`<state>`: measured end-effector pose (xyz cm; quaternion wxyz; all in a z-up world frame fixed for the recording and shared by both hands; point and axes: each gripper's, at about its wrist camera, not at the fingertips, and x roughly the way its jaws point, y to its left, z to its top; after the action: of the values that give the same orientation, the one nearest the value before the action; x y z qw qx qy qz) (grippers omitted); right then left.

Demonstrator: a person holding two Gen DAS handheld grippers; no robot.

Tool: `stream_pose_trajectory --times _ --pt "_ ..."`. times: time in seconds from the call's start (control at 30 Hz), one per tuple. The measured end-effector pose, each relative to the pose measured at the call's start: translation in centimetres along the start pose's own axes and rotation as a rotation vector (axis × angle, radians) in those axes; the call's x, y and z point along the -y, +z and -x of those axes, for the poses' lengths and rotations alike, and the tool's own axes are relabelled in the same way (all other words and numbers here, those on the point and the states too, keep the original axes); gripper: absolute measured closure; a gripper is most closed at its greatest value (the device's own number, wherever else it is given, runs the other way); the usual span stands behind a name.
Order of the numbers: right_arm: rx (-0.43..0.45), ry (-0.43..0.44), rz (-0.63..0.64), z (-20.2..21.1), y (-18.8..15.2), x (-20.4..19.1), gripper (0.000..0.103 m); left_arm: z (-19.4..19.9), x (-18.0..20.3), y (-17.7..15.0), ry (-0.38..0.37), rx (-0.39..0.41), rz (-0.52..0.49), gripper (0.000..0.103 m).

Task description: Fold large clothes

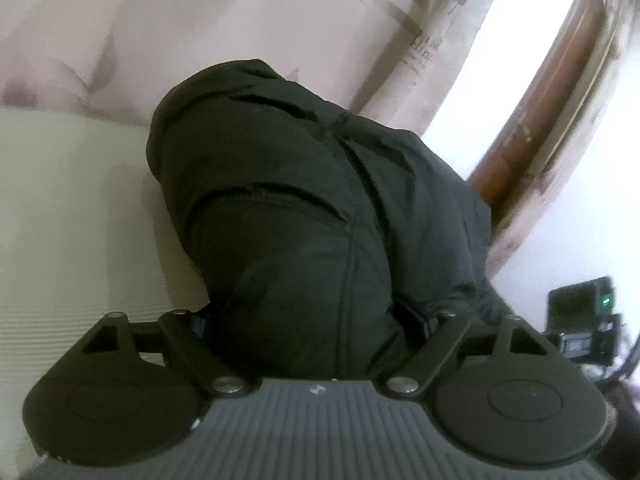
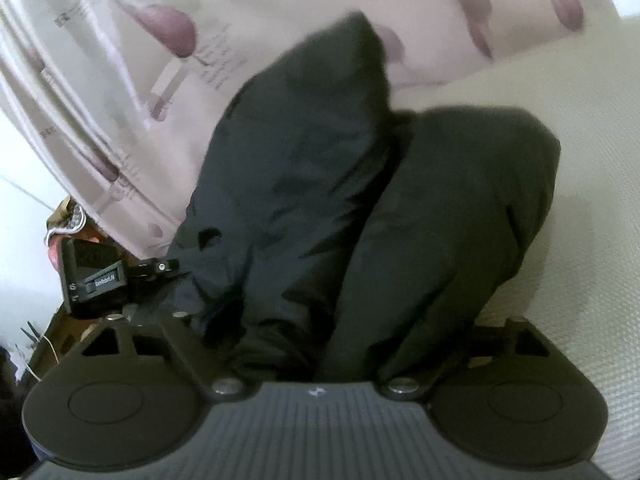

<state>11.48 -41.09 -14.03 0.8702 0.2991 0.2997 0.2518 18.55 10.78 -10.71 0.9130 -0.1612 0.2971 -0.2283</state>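
A large black garment (image 1: 304,216) with seams and a pocket slit lies bunched on a pale ribbed mattress (image 1: 68,240). My left gripper (image 1: 310,320) is shut on a thick fold of the garment, which fills the gap between its fingers and hides the tips. In the right wrist view the same black garment (image 2: 360,208) hangs in two heaped folds. My right gripper (image 2: 332,340) is shut on its near edge, fingertips buried in the cloth. The left gripper's body (image 2: 104,280) shows at the left, close beside the garment.
A pink-and-white printed bedsheet (image 1: 240,32) lies behind the garment. A wooden bed frame (image 1: 540,112) and white wall stand at the right. A black device with a green light (image 1: 584,308) sits lower right. Clutter (image 2: 68,216) lies beside the bed.
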Motion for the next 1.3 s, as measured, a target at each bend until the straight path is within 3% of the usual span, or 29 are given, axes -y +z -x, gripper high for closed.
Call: stream_pose_trajectory --times 0.2,0.4,0.63,0.7,1.3 --pt "0.006 0.05 0.044 -1.4 0.0 -3.4 0.029 4.4 1.3 0.1 0.099 0.032 -0.058 0.023" --pt "-0.003 0.105 0.088 -3.1 -0.7 -7.0 0.03 8.4 0.8 -0.6 0.152 0.058 -0.031 0.024" --pt "-0.043 0.102 0.092 -5.1 -1.5 -7.6 0.033 10.0 -1.5 -1.3 0.162 0.047 0.067 0.024" --pt "-0.095 0.108 0.136 -5.4 -1.4 -7.8 0.033 10.4 -1.6 -1.3 0.167 0.05 0.075 0.024" --pt "-0.13 0.178 0.035 -6.5 -2.7 -7.9 0.033 11.7 -1.0 -0.8 0.209 0.04 0.018 0.024"
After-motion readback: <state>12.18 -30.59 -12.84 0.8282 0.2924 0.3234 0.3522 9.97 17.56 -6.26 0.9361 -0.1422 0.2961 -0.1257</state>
